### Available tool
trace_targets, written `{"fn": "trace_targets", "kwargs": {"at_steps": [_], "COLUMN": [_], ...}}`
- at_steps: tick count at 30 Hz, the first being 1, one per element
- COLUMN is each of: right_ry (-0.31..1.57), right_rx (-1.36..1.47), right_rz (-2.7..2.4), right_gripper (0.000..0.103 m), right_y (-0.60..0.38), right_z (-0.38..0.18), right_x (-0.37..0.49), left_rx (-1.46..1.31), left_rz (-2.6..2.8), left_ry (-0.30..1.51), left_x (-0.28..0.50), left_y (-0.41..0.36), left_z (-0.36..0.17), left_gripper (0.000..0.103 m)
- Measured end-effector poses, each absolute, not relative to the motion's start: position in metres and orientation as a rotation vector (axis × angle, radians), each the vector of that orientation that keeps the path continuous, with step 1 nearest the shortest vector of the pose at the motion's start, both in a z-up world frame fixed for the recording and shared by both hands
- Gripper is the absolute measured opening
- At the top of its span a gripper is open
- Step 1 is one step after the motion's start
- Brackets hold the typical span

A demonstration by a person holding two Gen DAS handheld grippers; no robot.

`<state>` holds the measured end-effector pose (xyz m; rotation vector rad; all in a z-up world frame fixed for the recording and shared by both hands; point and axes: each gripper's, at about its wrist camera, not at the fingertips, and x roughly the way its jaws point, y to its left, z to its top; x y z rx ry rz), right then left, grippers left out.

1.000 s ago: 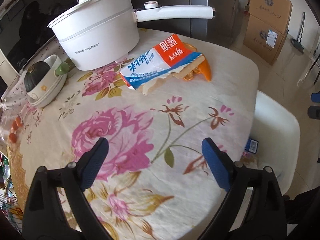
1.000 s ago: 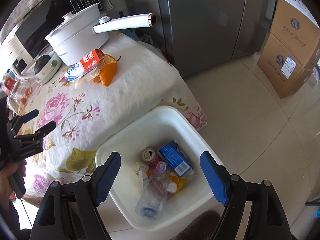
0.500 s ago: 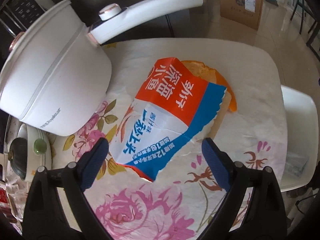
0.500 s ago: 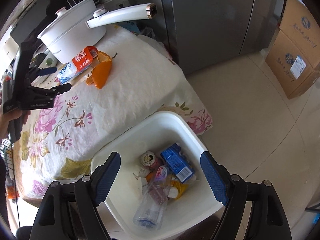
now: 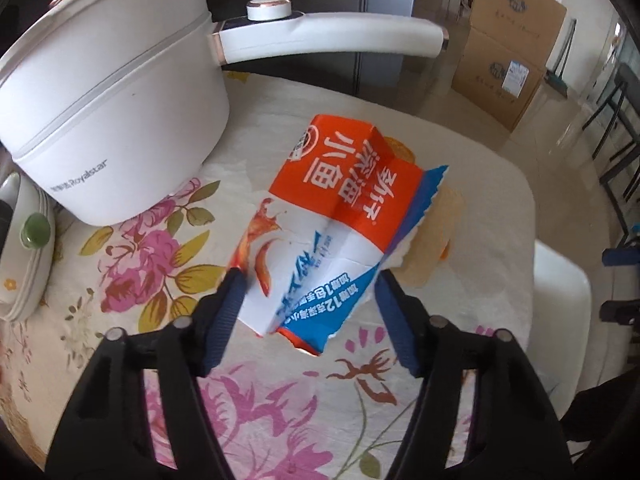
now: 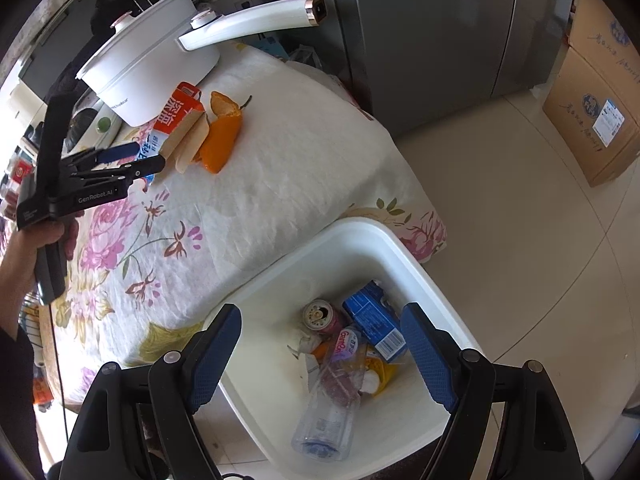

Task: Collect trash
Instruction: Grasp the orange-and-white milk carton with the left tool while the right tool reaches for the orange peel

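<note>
Two grippers in play here, and only one is doing anything. Biggest thing first: the floral-print cloth-covered table (image 6: 256, 184), with the white rectangular plastic bin (image 6: 404, 256) sitting low just off its edge, already holding a can, a blue carton, a clear bottle and other bits. Next down is the white electric pot with a long handle (image 5: 112, 120), parked right beside the target. That target is the torn orange, white and blue snack bag (image 5: 332, 216), lying flat on the cloth on top of an orange peel (image 6: 220, 140).

Looks to me like the grab step: the left gripper (image 5: 308, 284) has its fingers on either side of the bag's near end, touching or nearly so, but whether it's truly clamped I can't tell. The right gripper (image 6: 324, 328) hangs spread wide with nothing in it, over the bin.

Next move probably needs a firm pinch, then a lift and carry across to the bin. The bag's floppy and could slip, and the pot handle overhangs close by, so lift away from it.
</note>
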<state>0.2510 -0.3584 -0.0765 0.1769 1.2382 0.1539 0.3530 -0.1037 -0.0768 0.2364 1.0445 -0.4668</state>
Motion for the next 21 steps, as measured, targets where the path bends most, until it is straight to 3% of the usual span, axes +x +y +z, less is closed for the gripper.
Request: {"fn": "trace_targets", "kwargs": {"at_steps": [2, 3, 5, 6, 7, 9, 10, 14, 21], "right_ry": [1.232, 1.231, 1.231, 1.232, 1.233, 1.233, 1.234, 1.246, 1.25], "right_rx": [0.182, 0.185, 0.195, 0.199, 0.203, 0.195, 0.187, 0.173, 0.198], "right_rz": [0.149, 0.149, 0.148, 0.152, 0.162, 0.178, 0.187, 0.223, 0.235], "right_gripper": [0.083, 0.083, 0.083, 0.083, 0.083, 0.083, 0.083, 0.083, 0.083], "right_y": [-0.356, -0.356, -0.353, -0.352, -0.351, -0.348, -0.347, -0.349, -0.373], "right_z": [-0.075, -0.074, -0.073, -0.073, -0.072, -0.071, -0.07, -0.07, -0.071], "right_x": [0.252, 0.253, 0.252, 0.251, 0.25, 0.248, 0.246, 0.241, 0.237], "left_rx": [0.177, 0.172, 0.204, 0.204, 0.184, 0.163, 0.168, 0.227, 0.179], "left_rz": [-0.463, -0.459, -0.453, -0.455, -0.472, -0.501, -0.511, -0.499, -0.447], "left_ry": [1.09, 1.123, 1.133, 1.126, 1.117, 1.075, 1.048, 0.956, 1.019], "left_x": [0.35, 0.348, 0.343, 0.34, 0.337, 0.334, 0.333, 0.345, 0.401], "left_y": [-0.101, -0.102, -0.104, -0.104, -0.103, -0.1, -0.099, -0.093, -0.08], "left_z": [-0.079, -0.082, -0.086, -0.084, -0.08, -0.068, -0.06, -0.033, -0.065], "left_gripper": [0.013, 0.004, 0.005, 0.014, 0.034, 0.06, 0.066, 0.084, 0.085]}}
